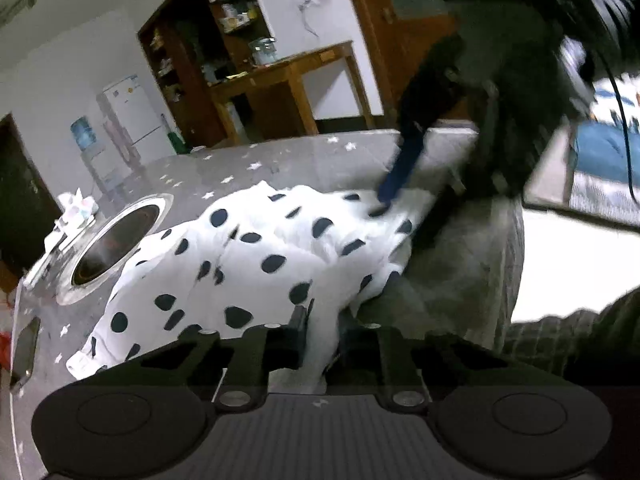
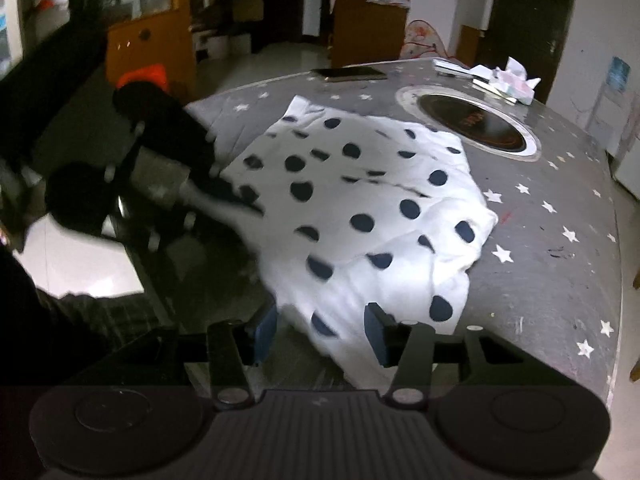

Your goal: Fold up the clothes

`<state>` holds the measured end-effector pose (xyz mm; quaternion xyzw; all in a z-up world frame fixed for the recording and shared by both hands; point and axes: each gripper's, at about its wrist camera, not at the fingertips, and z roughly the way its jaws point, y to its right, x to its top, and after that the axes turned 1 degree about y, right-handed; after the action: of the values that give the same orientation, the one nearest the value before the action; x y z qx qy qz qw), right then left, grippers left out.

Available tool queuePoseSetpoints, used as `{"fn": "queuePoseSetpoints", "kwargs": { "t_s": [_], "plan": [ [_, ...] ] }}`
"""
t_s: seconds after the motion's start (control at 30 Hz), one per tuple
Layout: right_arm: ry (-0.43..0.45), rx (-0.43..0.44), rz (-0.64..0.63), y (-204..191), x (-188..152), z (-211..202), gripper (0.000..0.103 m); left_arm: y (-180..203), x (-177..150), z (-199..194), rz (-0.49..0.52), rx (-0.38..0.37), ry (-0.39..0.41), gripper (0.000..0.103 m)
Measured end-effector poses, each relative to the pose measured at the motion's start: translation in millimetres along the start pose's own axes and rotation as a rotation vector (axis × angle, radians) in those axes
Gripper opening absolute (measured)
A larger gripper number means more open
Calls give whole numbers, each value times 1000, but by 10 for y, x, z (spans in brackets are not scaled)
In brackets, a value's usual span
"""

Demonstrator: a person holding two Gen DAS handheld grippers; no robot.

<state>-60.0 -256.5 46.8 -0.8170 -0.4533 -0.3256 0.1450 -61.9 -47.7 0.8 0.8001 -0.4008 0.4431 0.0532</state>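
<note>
While the spotted garment [image 2: 360, 208] lies spread on the counter [image 2: 560, 240], its near edge is seen between the parted fingers of the right hand-held gripper [image 2: 320, 332]; the left hand-held gripper [image 1: 320, 320] appears closed on cloth at the opposite edge.

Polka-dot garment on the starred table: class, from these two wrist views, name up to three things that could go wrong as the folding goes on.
1. The polka-dot garment hangs over the near table edge; a pull could likely drag it off.
2. The right gripper stands open around the hem, so it may close on a bunched layer.
3. The round metal-rimmed recess touches the cloth's far corner; fabric could slip in. The left gripper seems closed on cloth, so uneven tugging may skew the fold.
</note>
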Motion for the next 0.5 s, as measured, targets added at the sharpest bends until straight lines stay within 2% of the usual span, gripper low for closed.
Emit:
{"fn": "queuePoseSetpoints", "kwargs": {
  "t_s": [0.1, 0.23, 0.33, 0.37, 0.43, 0.47, 0.5],
  "plan": [
    [-12, -34, -39, -48, -44, 53, 49, -102, 43, -7, -55, -6, 4, 13],
    [-14, -132, -141, -139, -120, 121, 49, -239, 100, -17, -128, -15, 9, 13],
    [-10, -198, -175, -153, -145, 166, 40, -315, 116, -23, -178, -26, 8, 13],
    [-2, -203, -172, -141, -143, 165, 32, -332, 113, -24, -193, -31, 7, 13],
    [12, -211, -166, -118, -138, 161, 23, -364, 105, -27, -224, -42, 3, 13],
    [22, -215, -157, -98, -122, 148, 14, -372, 99, -29, -232, -45, 2, 13],
    [31, -220, -148, -77, -105, 134, 12, -367, 90, -36, -232, -45, 0, 14]
  ]
}}
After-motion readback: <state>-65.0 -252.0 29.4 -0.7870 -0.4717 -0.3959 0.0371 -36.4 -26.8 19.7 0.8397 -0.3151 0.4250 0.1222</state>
